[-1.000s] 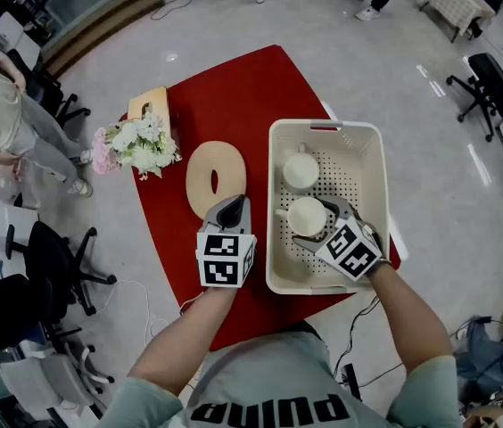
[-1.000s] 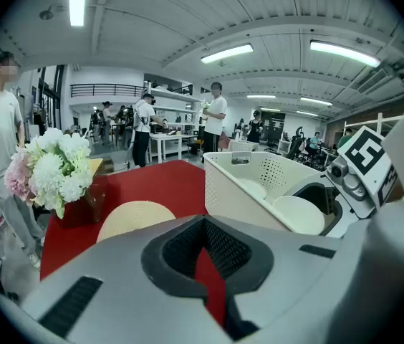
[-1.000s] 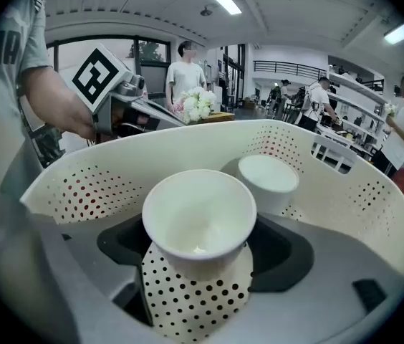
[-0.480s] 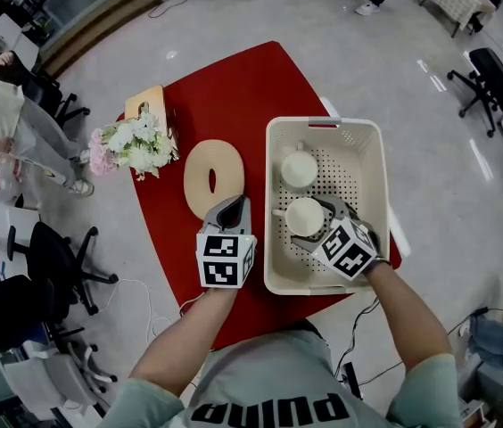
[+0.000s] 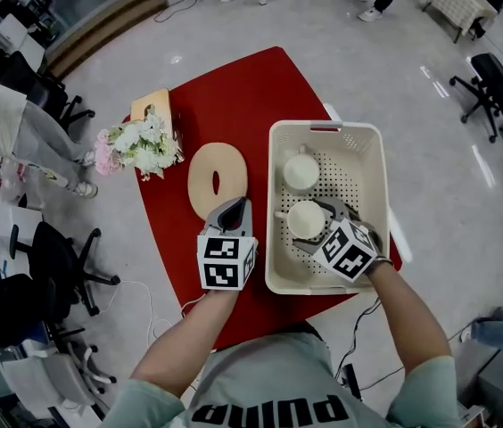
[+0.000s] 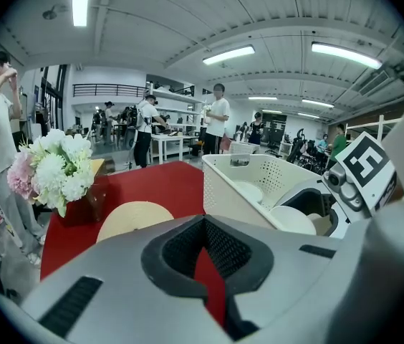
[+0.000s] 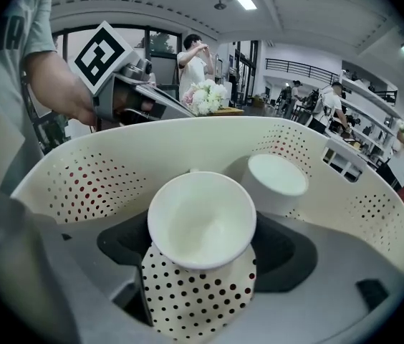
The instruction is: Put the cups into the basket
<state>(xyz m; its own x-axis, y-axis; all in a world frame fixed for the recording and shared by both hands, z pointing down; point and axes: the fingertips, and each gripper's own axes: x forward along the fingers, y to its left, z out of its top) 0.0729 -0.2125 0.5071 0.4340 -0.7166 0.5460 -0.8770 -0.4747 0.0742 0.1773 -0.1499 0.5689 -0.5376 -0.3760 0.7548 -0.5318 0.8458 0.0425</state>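
Note:
A cream perforated basket point(image 5: 325, 127) stands on the right of the red tablecloth point(image 5: 234, 96). Two white cups are inside it. One cup point(image 5: 301, 171) stands free in the far half and shows again point(image 7: 277, 181) behind the other. The nearer cup point(image 5: 306, 219) sits low over the dotted floor, and my right gripper point(image 5: 320, 222) is shut on it; the jaws flank its lower body point(image 7: 202, 221). My left gripper point(image 5: 232, 206) hangs shut and empty over the cloth, left of the basket wall point(image 6: 231, 185).
A flat oval wooden board point(image 5: 217, 178) with a slot lies just beyond the left gripper. A vase of white and pink flowers point(image 5: 137, 144) and a wooden box point(image 5: 149, 103) stand at the table's far left. Office chairs point(image 5: 60, 266) and people surround the table.
Grippers and cups hold their places. Only the view shifts slightly, and a person at the far left edge moves farther out of frame.

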